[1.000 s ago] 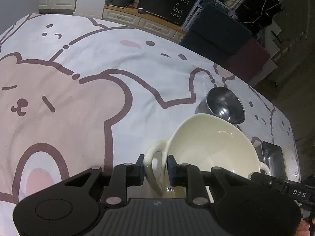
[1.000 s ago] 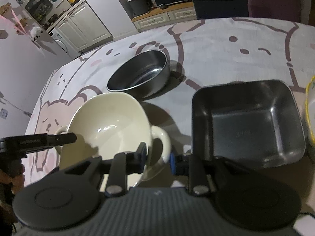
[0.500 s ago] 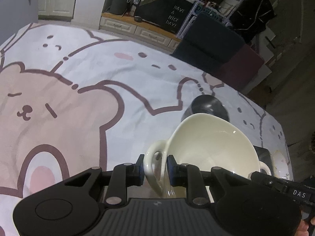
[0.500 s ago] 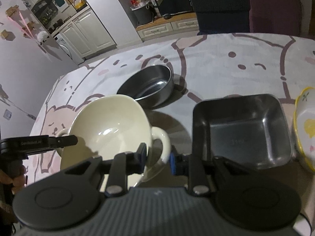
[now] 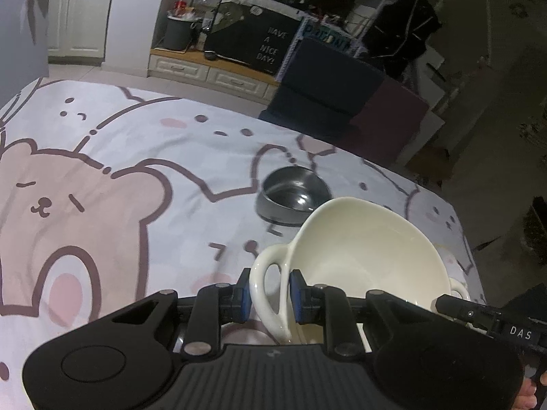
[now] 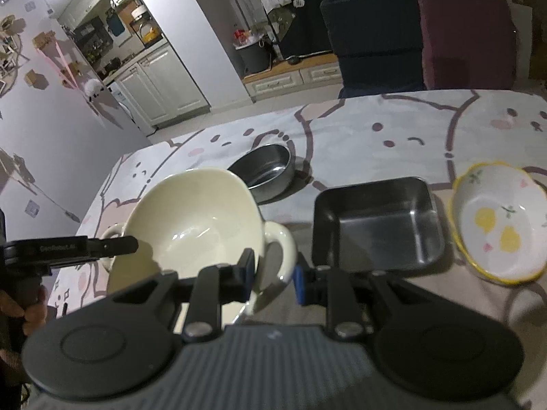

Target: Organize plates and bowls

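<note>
Nearest to me, the left gripper (image 5: 270, 295) has its jaws drawn in to a narrow gap and clamped on one looped handle of a large cream ceramic bowl with two handles (image 5: 362, 249). The right gripper (image 6: 275, 275) is closed the same way on the opposite handle, so the bowl hangs between the two, tilted and lifted clear of the white tablecloth printed with pink bears (image 5: 102, 212). A hand (image 6: 20, 307) shows at the left edge of the right wrist view, wrapped round the other tool's grip. Just beyond the bowl on the cloth lies a square stainless steel tray (image 6: 379, 225), and beside that a white scalloped bowl with a yellow rim and lemon print (image 6: 499, 229). Farther back stands a round stainless steel bowl (image 5: 294, 200). Past the table edge are a dark blue chair (image 6: 372, 37) and a maroon chair (image 6: 468, 41).
</note>
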`<move>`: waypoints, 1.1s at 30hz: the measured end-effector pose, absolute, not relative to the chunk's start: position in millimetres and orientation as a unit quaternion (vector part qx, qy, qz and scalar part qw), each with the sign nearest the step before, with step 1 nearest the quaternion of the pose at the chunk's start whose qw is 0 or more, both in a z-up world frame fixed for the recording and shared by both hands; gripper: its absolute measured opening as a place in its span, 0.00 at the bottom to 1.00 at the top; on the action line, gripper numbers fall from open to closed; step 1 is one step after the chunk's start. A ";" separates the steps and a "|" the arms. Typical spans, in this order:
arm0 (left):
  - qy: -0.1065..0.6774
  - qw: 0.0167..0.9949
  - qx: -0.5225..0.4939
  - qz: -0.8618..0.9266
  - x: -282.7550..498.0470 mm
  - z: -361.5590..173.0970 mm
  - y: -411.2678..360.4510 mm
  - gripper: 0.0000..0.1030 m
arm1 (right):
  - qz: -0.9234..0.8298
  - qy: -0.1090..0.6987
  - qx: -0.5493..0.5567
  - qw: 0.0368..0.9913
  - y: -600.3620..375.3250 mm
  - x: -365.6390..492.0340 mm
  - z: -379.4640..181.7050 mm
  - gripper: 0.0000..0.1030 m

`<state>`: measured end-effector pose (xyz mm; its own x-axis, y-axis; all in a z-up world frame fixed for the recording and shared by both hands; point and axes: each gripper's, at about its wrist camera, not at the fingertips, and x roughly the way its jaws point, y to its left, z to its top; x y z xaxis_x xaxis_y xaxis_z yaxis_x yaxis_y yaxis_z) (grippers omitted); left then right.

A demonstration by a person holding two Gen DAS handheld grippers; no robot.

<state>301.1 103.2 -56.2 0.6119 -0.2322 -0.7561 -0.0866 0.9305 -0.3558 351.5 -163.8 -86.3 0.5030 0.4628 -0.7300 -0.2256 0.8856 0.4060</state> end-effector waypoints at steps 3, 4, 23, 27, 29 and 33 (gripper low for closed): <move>0.436 0.880 -0.181 -0.050 292.9 -50.9 90.4 0.23 | 0.198 0.450 0.133 0.861 -176.3 338.3 -81.0 0.26; 0.435 0.880 -0.182 -0.052 290.1 -49.5 86.7 0.23 | 0.196 0.448 0.133 0.862 -181.3 333.3 -78.8 0.26; 0.454 0.867 -0.186 -0.093 254.1 -74.2 -5.1 0.23 | 0.150 0.450 0.131 0.870 -274.0 264.9 -74.6 0.26; 0.464 0.862 -0.180 -0.099 252.1 -84.7 -18.3 0.23 | 0.139 0.463 0.122 0.867 -287.2 256.4 -79.8 0.26; 0.469 0.860 -0.177 -0.101 251.5 -89.4 -22.9 0.23 | 0.137 0.468 0.121 0.865 -292.1 253.4 -82.7 0.27; 0.480 0.851 -0.185 -0.103 250.6 -99.4 -29.0 0.23 | 0.134 0.480 0.117 0.859 -299.4 250.4 -87.9 0.27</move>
<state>250.6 -29.0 -99.4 0.5176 -0.3519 -0.7799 -0.0026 0.9109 -0.4127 250.4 -299.4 -87.9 0.5032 0.3417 -0.7937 -0.1172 0.9370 0.3291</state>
